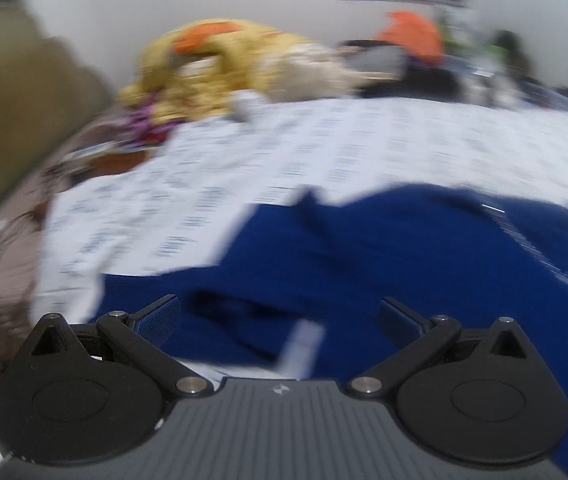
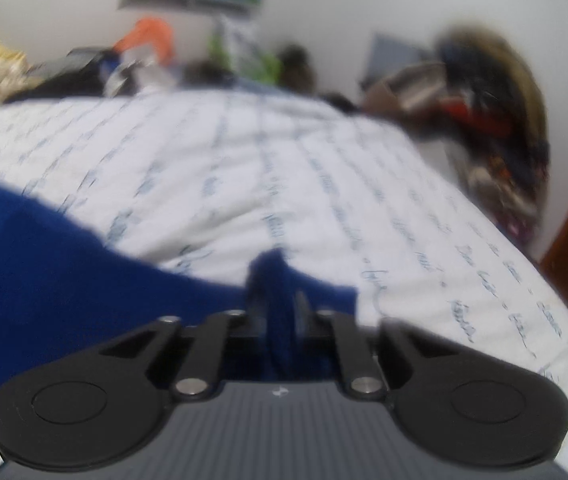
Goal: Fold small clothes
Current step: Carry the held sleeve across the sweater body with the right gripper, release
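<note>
A dark blue garment point(image 1: 383, 248) lies spread on the white patterned bed sheet point(image 1: 323, 148). My left gripper point(image 1: 280, 314) is open just above the garment's near part, nothing between its fingers. A white tag point(image 1: 301, 346) shows on the cloth between them. In the right wrist view the same blue garment point(image 2: 64, 256) lies at the left, and my right gripper point(image 2: 280, 304) is shut on a bunched edge of it. Both views are blurred by motion.
A heap of yellow and orange clothes point(image 1: 220, 68) lies at the far side of the bed, with dark and orange items point(image 1: 411, 40) beside it. A beige headboard point(image 1: 8, 100) is at the left. A pile of clothes point(image 2: 479, 120) sits past the bed's right edge.
</note>
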